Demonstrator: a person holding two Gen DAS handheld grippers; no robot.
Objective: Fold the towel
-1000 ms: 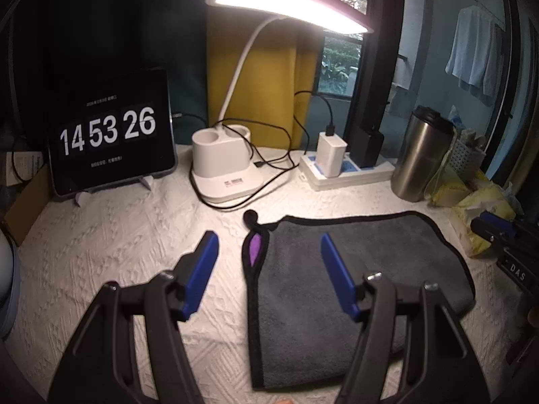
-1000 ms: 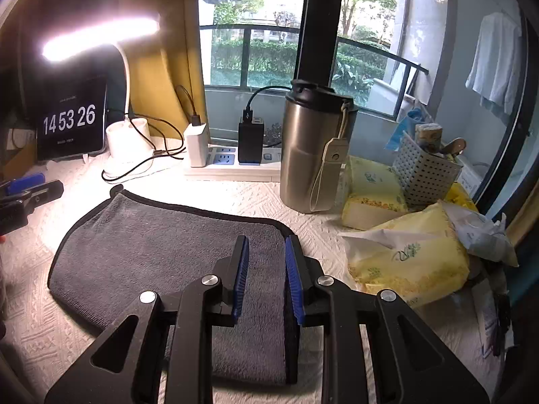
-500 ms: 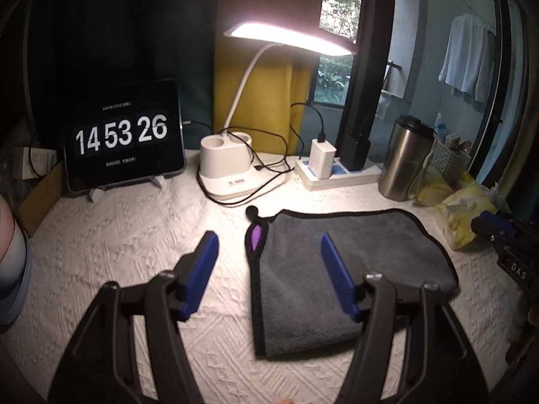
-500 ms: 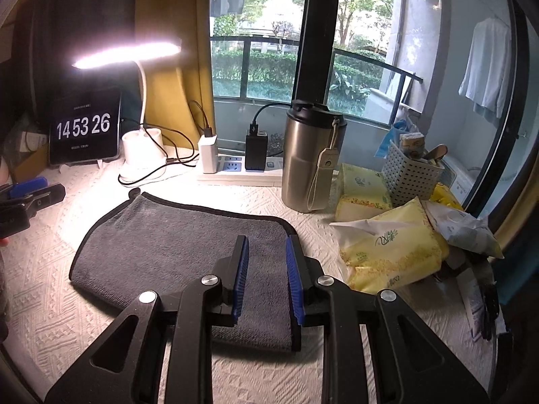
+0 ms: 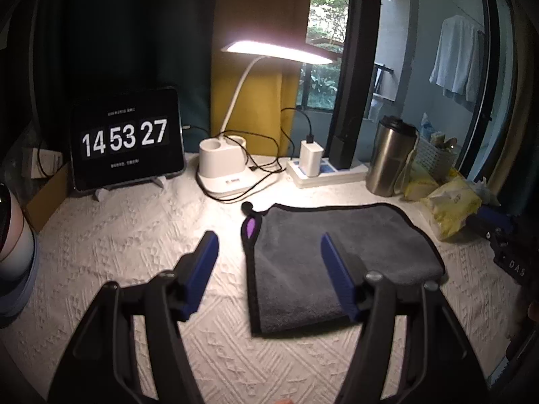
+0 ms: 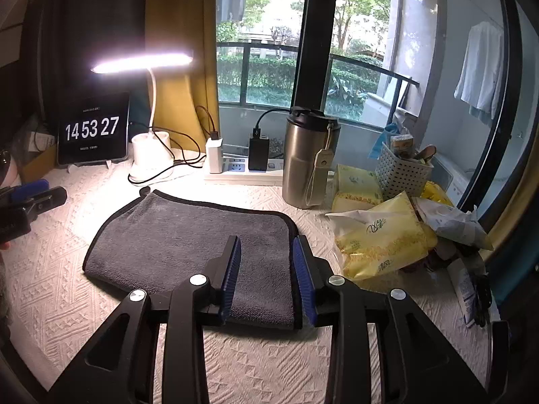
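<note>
A grey towel [image 5: 337,249] with black trim lies folded flat on the white textured tablecloth; it also shows in the right wrist view [image 6: 188,232]. A purple tag [image 5: 250,227] sits at its left edge. My left gripper [image 5: 266,269] is open wide and empty, above the towel's left edge. My right gripper [image 6: 266,269] is open and empty, above the towel's right edge. The left gripper's tip also shows at the left edge of the right wrist view [image 6: 30,198].
At the back stand a tablet clock [image 5: 126,138], a lit desk lamp [image 5: 225,165], a power strip [image 5: 323,171] with chargers and a steel tumbler [image 6: 308,161]. Yellow tissue packs [image 6: 380,239] and a white basket [image 6: 402,170] crowd the right side.
Both grippers have pulled back and up from the towel. The right gripper's jaws have opened from nearly closed. The towel has not moved.
</note>
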